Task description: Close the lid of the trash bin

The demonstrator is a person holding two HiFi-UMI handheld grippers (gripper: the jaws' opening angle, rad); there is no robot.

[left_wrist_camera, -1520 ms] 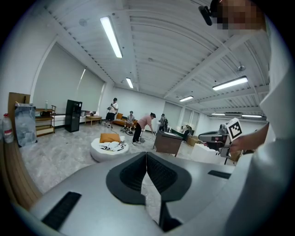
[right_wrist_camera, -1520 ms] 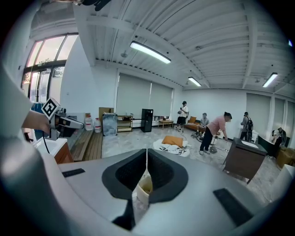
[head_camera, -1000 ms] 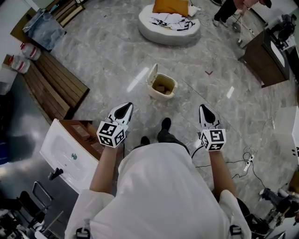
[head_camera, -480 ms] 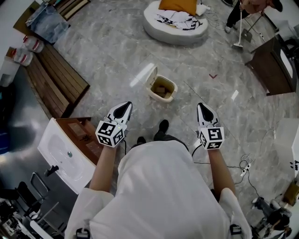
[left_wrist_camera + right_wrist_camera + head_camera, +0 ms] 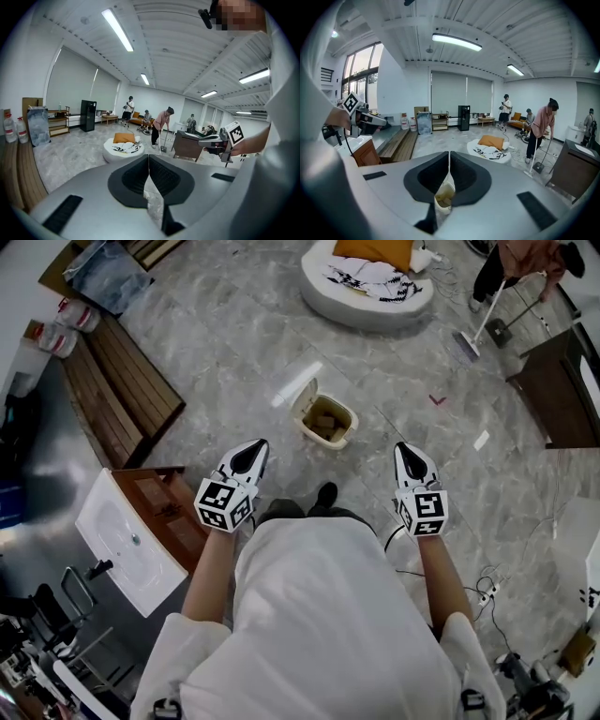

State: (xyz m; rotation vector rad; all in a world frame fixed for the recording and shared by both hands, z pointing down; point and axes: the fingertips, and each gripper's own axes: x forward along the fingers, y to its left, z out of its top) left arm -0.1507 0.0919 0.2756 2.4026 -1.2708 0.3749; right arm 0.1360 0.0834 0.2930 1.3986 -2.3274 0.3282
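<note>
The cream trash bin (image 5: pixel 325 422) stands on the marble floor ahead of my feet. Its lid (image 5: pixel 302 390) is tipped up at the bin's left rim, and brown rubbish shows inside. My left gripper (image 5: pixel 251 455) is held in the air short of the bin and to its left, jaws shut and empty (image 5: pixel 149 157). To the bin's right, about as far back, my right gripper (image 5: pixel 410 455) is also shut with nothing in it (image 5: pixel 449 153). In the right gripper view the bin (image 5: pixel 443 199) shows below the closed jaws. Neither gripper touches the bin.
A wooden bench (image 5: pixel 112 395) and a white sink on a wooden cabinet (image 5: pixel 127 542) lie to the left. A round white cushion bed (image 5: pixel 370 287) is beyond the bin. A person with a mop (image 5: pixel 520 263) and a dark desk (image 5: pixel 562 381) are at the right. Cables (image 5: pixel 487 592) trail on the floor.
I have walked forward, so the bin sits closer to both grippers. Both grippers moved ahead together and stayed shut. The lid is still up.
</note>
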